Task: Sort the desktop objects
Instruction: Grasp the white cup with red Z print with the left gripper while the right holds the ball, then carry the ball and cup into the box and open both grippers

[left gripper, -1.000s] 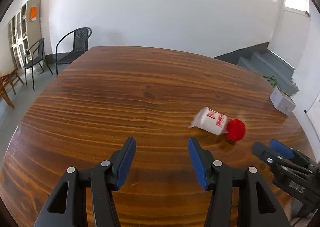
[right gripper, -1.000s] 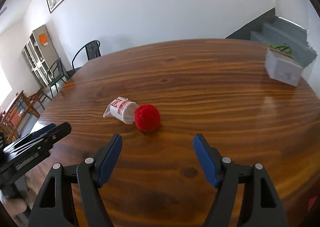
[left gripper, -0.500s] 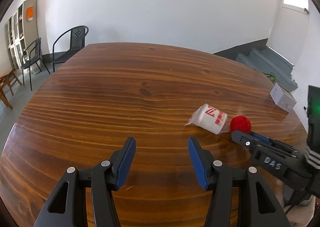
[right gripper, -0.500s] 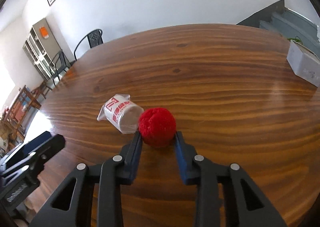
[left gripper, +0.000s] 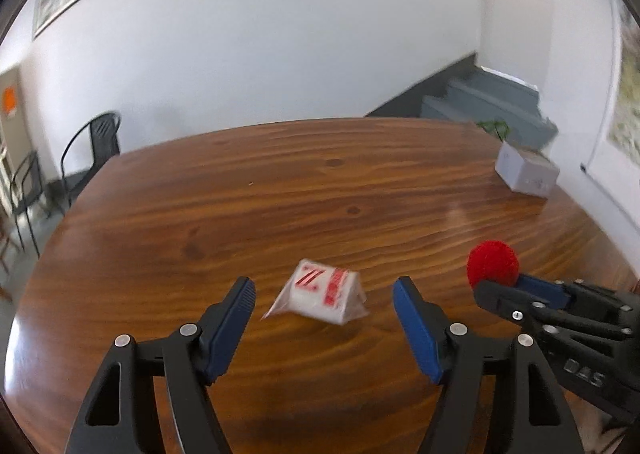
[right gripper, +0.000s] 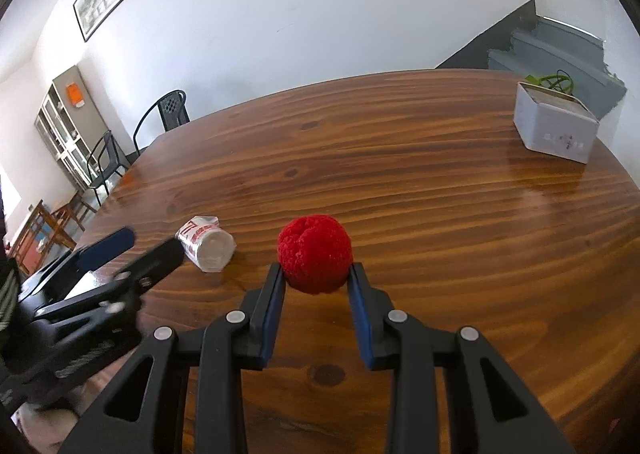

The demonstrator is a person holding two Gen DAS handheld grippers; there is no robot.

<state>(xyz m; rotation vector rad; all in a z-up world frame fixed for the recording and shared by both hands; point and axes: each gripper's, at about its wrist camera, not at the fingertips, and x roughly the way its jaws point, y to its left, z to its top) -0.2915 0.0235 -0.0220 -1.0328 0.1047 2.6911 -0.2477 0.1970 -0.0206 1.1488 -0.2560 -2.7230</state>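
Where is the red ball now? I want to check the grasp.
The red ball sits clamped in the right gripper, centre of the right wrist view, right of the tissue pack.

Red print on the white packet [left gripper: 322, 292] is blurred (unreadable); left tongs [right gripper: 140, 252] smeared.

One red ball [right gripper: 315, 259], one wrapped roll [right gripper: 208, 247], one box [right gripper: 554, 127], seemingly two chairs [right gripper: 166, 115].

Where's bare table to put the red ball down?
Free: wide wood between the red ball and the grey box, plus the far half toward the chairs. Crowded: near-left, where the left gripper straddles the wrapped roll.
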